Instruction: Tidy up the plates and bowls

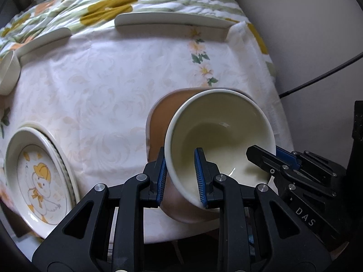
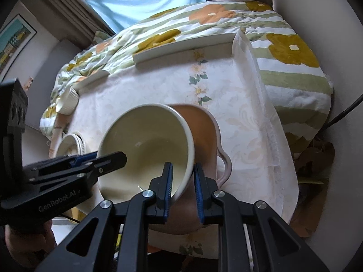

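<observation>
A cream bowl (image 1: 222,124) (image 2: 147,140) hangs tilted just above a brown-glazed dish (image 1: 163,117) (image 2: 204,124) with a pink rim and a side handle. My left gripper (image 1: 180,161) is shut on the bowl's rim, one blue pad inside and one outside. On the opposite side of the rim my right gripper (image 2: 183,170) is shut the same way. Each gripper shows in the other's view: the right gripper (image 1: 270,154) at the bowl's right edge, the left gripper (image 2: 102,157) at its left edge. The bowl is empty inside.
A duck-print plate (image 1: 38,176) lies on another plate at the table's left. Two white plates (image 1: 172,19) (image 1: 45,38) and a ribbed ramekin (image 2: 68,102) stand along the far edge. A floral quilt (image 2: 290,45) lies beyond. A black cable (image 1: 317,77) runs at the right.
</observation>
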`<action>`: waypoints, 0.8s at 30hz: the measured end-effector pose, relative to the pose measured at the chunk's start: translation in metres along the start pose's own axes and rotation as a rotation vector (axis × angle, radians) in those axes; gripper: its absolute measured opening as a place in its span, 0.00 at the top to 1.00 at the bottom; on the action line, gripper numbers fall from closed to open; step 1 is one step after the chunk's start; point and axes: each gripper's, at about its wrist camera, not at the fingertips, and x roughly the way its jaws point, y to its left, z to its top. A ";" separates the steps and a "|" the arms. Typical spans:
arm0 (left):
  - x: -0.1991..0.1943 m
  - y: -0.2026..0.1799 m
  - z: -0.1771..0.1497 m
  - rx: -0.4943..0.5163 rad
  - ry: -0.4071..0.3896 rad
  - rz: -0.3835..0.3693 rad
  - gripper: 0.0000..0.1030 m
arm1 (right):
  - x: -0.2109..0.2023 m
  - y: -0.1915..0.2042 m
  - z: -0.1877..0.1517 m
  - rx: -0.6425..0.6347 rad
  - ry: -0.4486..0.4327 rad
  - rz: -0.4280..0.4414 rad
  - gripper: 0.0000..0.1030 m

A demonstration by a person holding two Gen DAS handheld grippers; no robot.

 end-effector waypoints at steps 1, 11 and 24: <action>0.002 -0.001 0.000 0.008 0.005 0.007 0.80 | 0.002 0.000 0.000 -0.002 0.004 -0.006 0.83; 0.017 -0.005 0.001 0.044 0.035 0.053 0.80 | 0.008 0.001 -0.005 -0.020 0.013 -0.055 0.83; 0.008 -0.008 0.001 0.060 0.010 0.072 0.79 | -0.004 0.012 -0.008 -0.087 -0.027 -0.093 0.83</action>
